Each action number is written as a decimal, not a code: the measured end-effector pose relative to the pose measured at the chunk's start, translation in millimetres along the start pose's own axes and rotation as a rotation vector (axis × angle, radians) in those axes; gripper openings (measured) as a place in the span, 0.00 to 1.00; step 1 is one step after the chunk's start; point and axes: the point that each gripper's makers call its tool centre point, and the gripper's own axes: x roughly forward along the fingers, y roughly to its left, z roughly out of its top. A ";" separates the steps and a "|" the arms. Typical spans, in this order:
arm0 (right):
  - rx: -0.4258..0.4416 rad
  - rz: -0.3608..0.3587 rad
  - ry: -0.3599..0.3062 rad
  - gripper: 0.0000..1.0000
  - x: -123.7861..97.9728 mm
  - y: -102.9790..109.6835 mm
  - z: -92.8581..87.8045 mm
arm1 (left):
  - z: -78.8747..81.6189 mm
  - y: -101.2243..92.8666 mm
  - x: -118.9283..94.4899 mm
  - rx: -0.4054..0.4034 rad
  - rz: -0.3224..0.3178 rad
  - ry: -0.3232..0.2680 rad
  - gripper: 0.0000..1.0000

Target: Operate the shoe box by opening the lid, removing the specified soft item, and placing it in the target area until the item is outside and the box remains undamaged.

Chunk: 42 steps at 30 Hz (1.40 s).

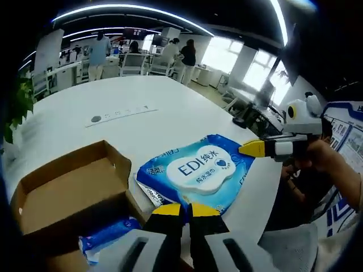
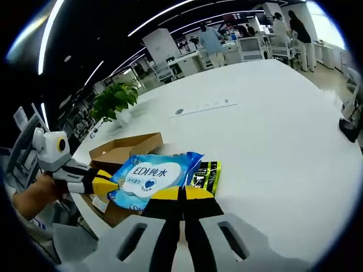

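Fingertips (image 1: 206, 210) of my left gripper (image 1: 182, 211) are pressed together, clamped on the near edge of the wet wipes pack (image 1: 195, 170); my right gripper (image 2: 182, 194) is pinched shut on the same pack from the opposite side. I read "EDI" and Chinese characters on its white cloud-shaped label. It's a soft blue pouch, out on the white table (image 2: 272, 124), just beside the open brown shoe box (image 1: 68, 187)
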 end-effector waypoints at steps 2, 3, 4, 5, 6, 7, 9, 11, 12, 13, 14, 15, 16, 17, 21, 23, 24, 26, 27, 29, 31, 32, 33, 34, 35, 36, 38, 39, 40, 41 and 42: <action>-0.007 -0.001 0.009 0.00 5.4 -2.0 -0.8 | 0.2 3.3 4.1 0.010 0.006 0.014 0.01; -0.011 -0.002 0.013 0.00 7.9 -3.3 -1.0 | 0.8 5.7 6.7 0.013 0.010 0.020 0.01; -0.013 -0.002 0.017 0.00 10.5 -4.9 -1.5 | 1.4 7.7 8.4 0.016 0.012 0.025 0.01; -0.014 -0.002 0.023 0.00 14.5 -7.8 -2.1 | 1.9 9.9 10.8 0.017 0.015 0.034 0.01; -0.011 -0.003 0.027 0.00 18.1 -10.1 -2.9 | 2.2 11.5 12.3 0.022 0.017 0.040 0.01; -0.011 -0.003 0.028 0.00 19.1 -10.4 -3.2 | 2.6 14.0 15.0 0.029 0.022 0.049 0.01; -0.012 -0.002 0.032 0.00 24.5 -12.3 -4.2 | 2.9 16.6 18.3 0.040 0.027 0.062 0.01; -0.012 -0.006 0.041 0.00 30.4 -15.4 -6.5 | 3.6 20.5 22.0 0.054 0.035 0.075 0.01; -0.013 -0.008 0.043 0.00 32.6 -16.7 -7.4 | 3.3 22.5 24.5 0.060 0.039 0.086 0.01; -0.009 -0.011 0.048 0.00 35.8 -18.2 -9.1 | 3.1 23.9 26.3 0.063 0.041 0.093 0.01; -0.009 -0.014 0.053 0.00 37.9 -19.3 -10.2 | 2.8 25.1 27.9 0.066 0.043 0.100 0.01; -0.011 -0.017 0.056 0.00 40.4 -20.9 -11.3 | 2.1 26.8 30.2 0.071 0.046 0.112 0.01; -0.011 -0.019 0.057 0.00 42.2 -22.1 -11.9 | 1.6 27.5 31.6 0.075 0.049 0.118 0.01; -0.008 -0.024 0.062 0.00 44.7 -24.0 -13.3 | 1.5 28.4 33.5 0.081 0.053 0.124 0.01; 0.001 -0.034 0.072 0.00 52.7 -30.6 -17.0 | 0.4 31.1 39.3 0.114 0.072 0.145 0.01; 0.002 -0.042 0.075 0.00 56.7 -34.5 -19.5 | -0.4 31.2 42.8 0.128 0.078 0.155 0.02; 0.004 -0.047 0.078 0.00 58.7 -36.8 -20.8 | -0.6 31.5 44.3 0.135 0.081 0.157 0.02; 0.001 -0.053 0.078 0.00 60.9 -39.8 -22.0 | -1.0 32.1 47.8 0.141 0.084 0.162 0.02; 0.000 -0.058 0.077 0.00 61.7 -41.4 -22.3 | -0.9 32.3 49.6 0.148 0.085 0.164 0.02; 0.006 -0.065 0.073 0.00 63.4 -44.3 -22.9 | -1.1 33.4 52.0 0.161 0.090 0.170 0.02; 0.011 -0.068 0.075 0.00 66.2 -46.5 -25.0 | -1.8 34.8 54.0 0.177 0.096 0.178 0.02; 0.010 -0.068 0.078 0.00 68.0 -46.8 -26.9 | -2.1 35.3 54.3 0.181 0.098 0.179 0.02; 0.009 -0.070 0.081 0.00 68.8 -46.8 -28.1 | -3.0 36.2 55.3 0.185 0.102 0.185 0.02; 0.006 -0.071 0.080 0.00 69.3 -46.9 -28.6 | -3.7 36.8 55.9 0.187 0.103 0.189 0.02; 0.007 -0.070 0.073 0.00 69.8 -47.1 -28.0 | -4.4 37.6 56.3 0.194 0.106 0.191 0.02; 0.011 -0.068 0.068 0.00 70.3 -47.0 -27.3 | -5.3 39.2 56.8 0.208 0.112 0.197 0.02; 0.021 -0.069 0.066 0.00 72.1 -46.6 -27.2 | -6.9 40.2 57.1 0.251 0.121 0.211 0.03; 0.022 -0.072 0.068 0.00 72.6 -47.0 -27.8 | -7.4 39.6 57.1 0.266 0.125 0.217 0.03; 0.020 -0.074 0.067 0.00 72.9 -47.3 -27.9 | -8.5 40.0 58.0 0.297 0.132 0.226 0.03; 0.019 -0.076 0.066 0.00 73.4 -47.8 -28.0 | -10.4 39.5 58.5 0.308 0.133 0.233 0.03; 0.018 -0.082 0.067 0.00 74.0 -48.7 -28.3 | -13.4 37.3 58.9 0.305 0.132 0.239 0.03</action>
